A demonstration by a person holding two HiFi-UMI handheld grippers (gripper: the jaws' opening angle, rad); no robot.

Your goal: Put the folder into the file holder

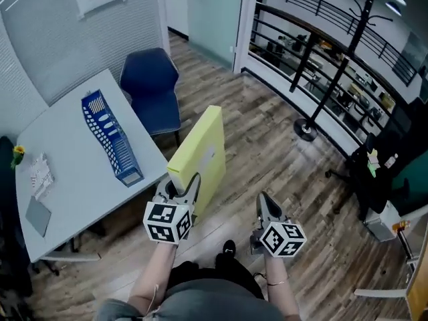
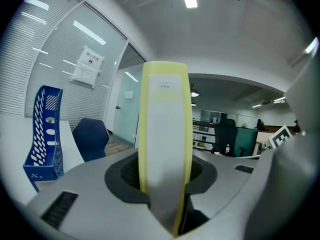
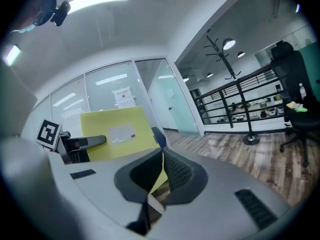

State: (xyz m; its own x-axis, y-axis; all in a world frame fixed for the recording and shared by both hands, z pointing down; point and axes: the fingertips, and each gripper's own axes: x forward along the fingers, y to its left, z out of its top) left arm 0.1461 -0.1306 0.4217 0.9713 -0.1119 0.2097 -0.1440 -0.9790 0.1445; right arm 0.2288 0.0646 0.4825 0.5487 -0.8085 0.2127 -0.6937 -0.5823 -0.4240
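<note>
The left gripper (image 1: 182, 187) pinches the yellow folder (image 1: 200, 154) by its lower end and holds it upright in the air, just off the table's (image 1: 67, 179) right edge. That is probably so it can slide edge-first into the blue file holder (image 1: 110, 139) (standing near that edge). The right gripper (image 1: 266, 206) hangs idle, jaws together on nothing. The folder's gripped end is hidden, and its label is unreadable.
</note>
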